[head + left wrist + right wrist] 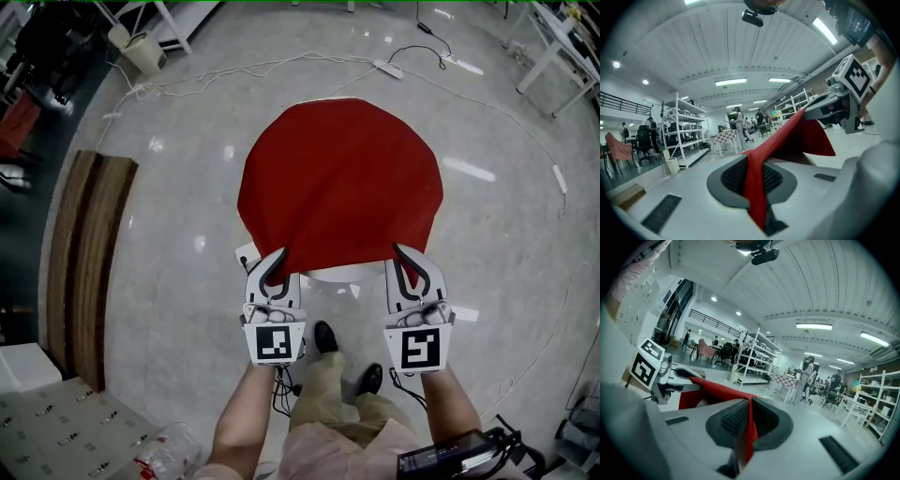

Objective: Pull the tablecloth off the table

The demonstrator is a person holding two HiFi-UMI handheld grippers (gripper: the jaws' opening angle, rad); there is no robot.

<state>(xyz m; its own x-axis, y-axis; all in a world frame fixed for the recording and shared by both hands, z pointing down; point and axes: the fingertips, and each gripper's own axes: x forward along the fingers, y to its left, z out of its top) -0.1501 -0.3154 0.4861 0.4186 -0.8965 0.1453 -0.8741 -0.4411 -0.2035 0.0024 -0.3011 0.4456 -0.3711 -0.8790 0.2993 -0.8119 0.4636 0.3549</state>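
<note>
1. The red tablecloth [342, 183] lies spread over the small round table [339, 275]. It covers nearly all of the top. Only a pale strip of table shows under the near edge, where I have lifted the cloth.
2. My left gripper [269, 265] is closed tight on that near hem. In the left gripper view, a fold of red runs pinched between the pads.
3. My right gripper [415, 265] is clamped on the same hem further along, also with a thin red fold between its pads. The edge runs taut from one grip to the other.
4. To do this well, I think I should draw both hands back toward me together and at one height, so the cloth slides off flat rather than bunching on one side.
5. I judge the pinches to be thin, so a smooth pull is safer than a jerk.
6. My shoes [325, 336] stand just behind the table, and I will need to step back to clear the far edge.
</note>
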